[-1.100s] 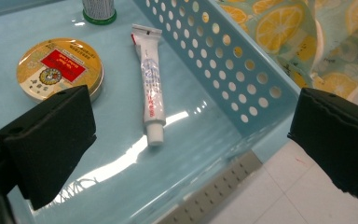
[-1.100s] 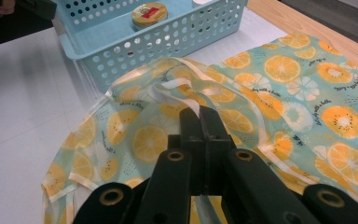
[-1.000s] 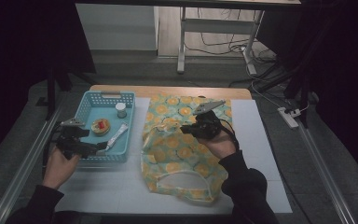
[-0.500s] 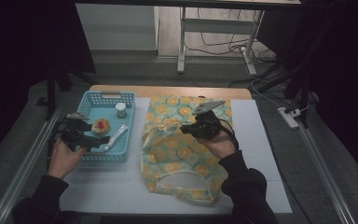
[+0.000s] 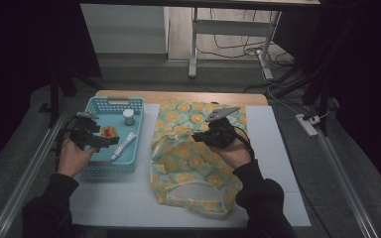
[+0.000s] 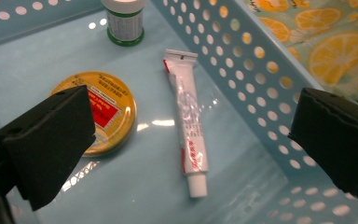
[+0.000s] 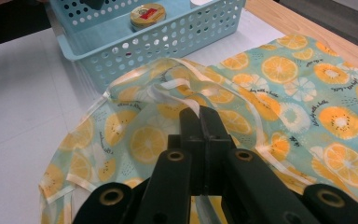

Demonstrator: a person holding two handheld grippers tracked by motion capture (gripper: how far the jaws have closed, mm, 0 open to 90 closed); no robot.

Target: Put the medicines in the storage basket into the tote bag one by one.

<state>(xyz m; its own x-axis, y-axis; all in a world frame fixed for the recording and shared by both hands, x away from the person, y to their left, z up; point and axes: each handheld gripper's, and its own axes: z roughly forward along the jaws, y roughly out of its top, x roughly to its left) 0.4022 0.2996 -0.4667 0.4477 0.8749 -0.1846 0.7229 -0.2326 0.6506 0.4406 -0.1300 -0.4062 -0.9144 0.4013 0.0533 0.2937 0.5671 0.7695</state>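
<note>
White plastic with red print, the tube (image 6: 189,135) lies flat on the floor of the blue basket (image 5: 134,105), between the round yellow tin (image 6: 107,112) and the perforated wall nearest the bag. Its long axis runs from the crimped end near the small green-capped jar (image 6: 123,18) down to the cap. The left tongs (image 6: 186,140) hang just above it, released and spread wide, one pad over the tin's edge and the other over the basket wall, so the tube sits in the gap between them with its length running away from the camera and the pads to either side of it. A straight drop and squeeze across its width looks like the likely next move, and the left hand (image 5: 72,156) is plainly the nearer one.

Beside the basket on the white bench (image 5: 278,148), the orange-slice patterned bag (image 5: 193,158) lies mostly flat. The right tongs (image 7: 200,119) are clenched on a fold of its pale-trimmed rim, lifting the mouth slightly on the basket side, probably holding it ready to receive something.
</note>
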